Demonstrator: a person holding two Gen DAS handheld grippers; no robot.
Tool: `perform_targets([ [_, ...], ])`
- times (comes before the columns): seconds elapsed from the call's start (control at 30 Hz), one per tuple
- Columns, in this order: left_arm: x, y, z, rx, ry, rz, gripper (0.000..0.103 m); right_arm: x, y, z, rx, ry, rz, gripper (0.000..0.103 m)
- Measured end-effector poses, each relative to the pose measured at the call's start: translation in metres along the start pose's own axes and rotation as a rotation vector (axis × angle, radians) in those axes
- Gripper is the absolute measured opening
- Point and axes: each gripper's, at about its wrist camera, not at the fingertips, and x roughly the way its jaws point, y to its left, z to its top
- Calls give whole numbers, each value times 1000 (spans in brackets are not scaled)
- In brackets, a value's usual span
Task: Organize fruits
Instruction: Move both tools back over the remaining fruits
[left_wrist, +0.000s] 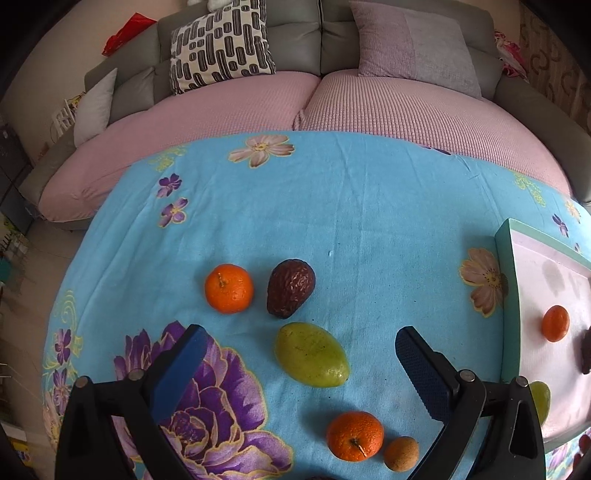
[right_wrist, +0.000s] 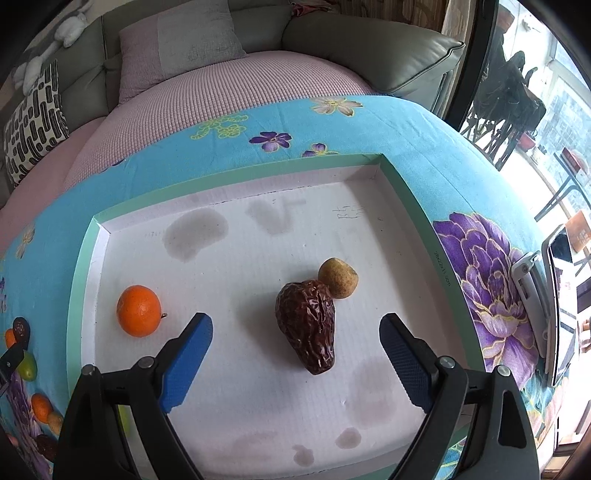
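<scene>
Left gripper (left_wrist: 299, 343): fingers spread wide, released, nothing between the pads; it hangs over the blue flowered cloth (left_wrist: 369, 206) that covers the bench. Below and ahead of it on the cloth lie loose fruits: a green mango (left_wrist: 312, 354) roughly between the fingertips but not touched, a dark wrinkled date (left_wrist: 291, 288) just behind it, an orange (left_wrist: 229, 288) beside the date to the left. Nearer the camera, a second orange (left_wrist: 355, 435) sits touching or almost touching a small tan fruit (left_wrist: 401, 453). The tray (left_wrist: 508, 258), green-rimmed with a white floor, shows at the right edge of the left wrist view. Right gripper (right_wrist: 296, 328): fingers also spread wide and released, holding nothing, poised over the tray's floor. Inside the tray: a large wrinkled brown date (right_wrist: 306, 326) lying between the open fingertips, clear of both pads; a small tan round fruit (right_wrist: 338, 277) touching the date's far end; an orange (right_wrist: 139, 311) well to the left near the tray's left wall. Grey stains mark the tray floor. A sofa (left_wrist: 295, 40) with cushions stands beyond the bench.
</scene>
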Motion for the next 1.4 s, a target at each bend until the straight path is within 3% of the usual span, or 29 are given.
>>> perform_targets([
  [0.17, -5, 17, 5, 28, -26, 53, 103, -21, 3, 4, 56, -88, 59, 92],
  [0.33, -13, 35, 7, 42, -53, 119, 103, -34, 23, 3, 35, -127, 112, 92],
  [0.5, -17, 58, 9, -15, -54, 98, 103, -42, 51, -2, -1, -131, 204, 92],
  [0.97, -37, 127, 7, -207, -110, 132, 103, -52, 143, -28, -243, -109, 319, 92],
  [1.13, -44, 148, 5, -291, -128, 78, 103, -58, 173, -36, -331, -118, 374, 92],
  [1.4, -25, 142, 13, -253, -99, 39, 103, -56, 213, -53, -444, -90, 440, 92],
])
